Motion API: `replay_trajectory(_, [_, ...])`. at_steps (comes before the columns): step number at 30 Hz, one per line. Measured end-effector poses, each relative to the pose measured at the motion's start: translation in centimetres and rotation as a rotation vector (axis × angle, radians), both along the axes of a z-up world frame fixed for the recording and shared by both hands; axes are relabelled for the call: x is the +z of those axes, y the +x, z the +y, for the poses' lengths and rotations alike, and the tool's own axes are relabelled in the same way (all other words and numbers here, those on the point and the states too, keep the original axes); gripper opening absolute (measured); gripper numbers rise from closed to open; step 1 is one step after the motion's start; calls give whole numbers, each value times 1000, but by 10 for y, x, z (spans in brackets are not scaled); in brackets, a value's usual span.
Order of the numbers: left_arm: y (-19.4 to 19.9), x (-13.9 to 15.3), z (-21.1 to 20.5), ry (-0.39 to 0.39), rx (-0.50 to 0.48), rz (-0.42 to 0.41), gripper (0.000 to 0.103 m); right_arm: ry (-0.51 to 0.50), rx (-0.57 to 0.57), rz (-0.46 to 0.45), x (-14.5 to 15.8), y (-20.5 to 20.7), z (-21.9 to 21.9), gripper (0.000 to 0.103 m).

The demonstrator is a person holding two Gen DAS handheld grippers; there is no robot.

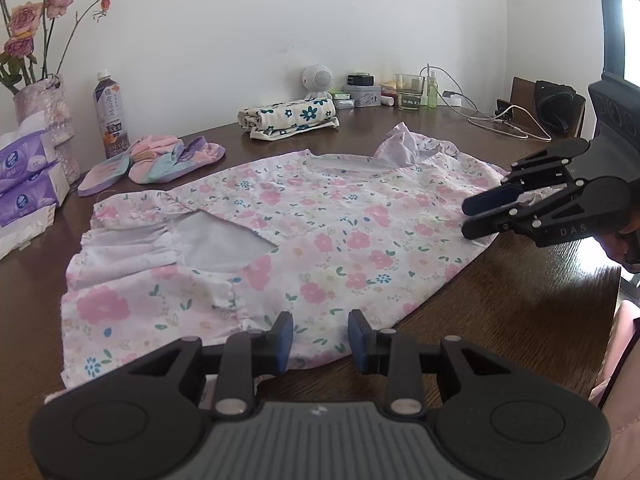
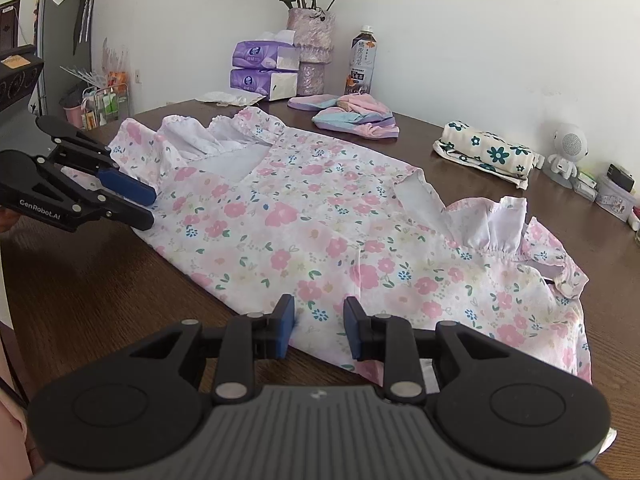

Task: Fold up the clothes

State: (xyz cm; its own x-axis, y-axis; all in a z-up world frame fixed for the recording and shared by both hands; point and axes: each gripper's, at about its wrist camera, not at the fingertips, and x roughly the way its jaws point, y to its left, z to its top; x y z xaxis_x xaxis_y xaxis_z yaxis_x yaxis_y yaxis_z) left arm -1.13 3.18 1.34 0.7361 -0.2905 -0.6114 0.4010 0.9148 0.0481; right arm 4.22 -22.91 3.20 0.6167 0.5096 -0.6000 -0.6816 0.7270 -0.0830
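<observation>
Left gripper (image 1: 320, 338): fingers apart, empty, over dress hem. Right gripper (image 2: 319, 328): fingers apart, empty, at the dress's near edge. Dress (image 1: 304, 240): floral, spread flat on table (image 1: 520, 300). Beyond: folded cloth (image 1: 288, 118), bottle (image 1: 110, 114), vase (image 1: 48, 120).

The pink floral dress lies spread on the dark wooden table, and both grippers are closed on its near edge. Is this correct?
Not quite. Both wrist views show the left gripper and right gripper open at the dress's near edge, gripping nothing. It does lie spread on the dark wooden table.
</observation>
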Motion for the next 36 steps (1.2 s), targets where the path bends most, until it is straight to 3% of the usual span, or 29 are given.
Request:
replay_trajectory(6, [-3, -2, 1, -11, -3, -7, 29, 56, 74, -42, 18, -2, 27, 27])
replay_trajectory(12, [-3, 1, 2, -34, -15, -12, 30, 18, 169, 3, 8, 1, 65, 27])
replay_trajectory(19, [2, 11, 6, -82, -43, -18, 33, 9, 156, 42, -2, 5, 69, 27])
replay_trajectory(23, [17, 20, 11, -51, -5, -43, 33, 13, 153, 41, -2, 3, 68, 27])
replay_trajectory(30, [39, 6, 30, -59, 59, 36, 33, 25, 151, 46, -3, 4, 67, 27])
replay_trajectory(36, [36, 3, 36, -63, 55, 34, 33, 39, 146, 63, -1, 9, 65, 27])
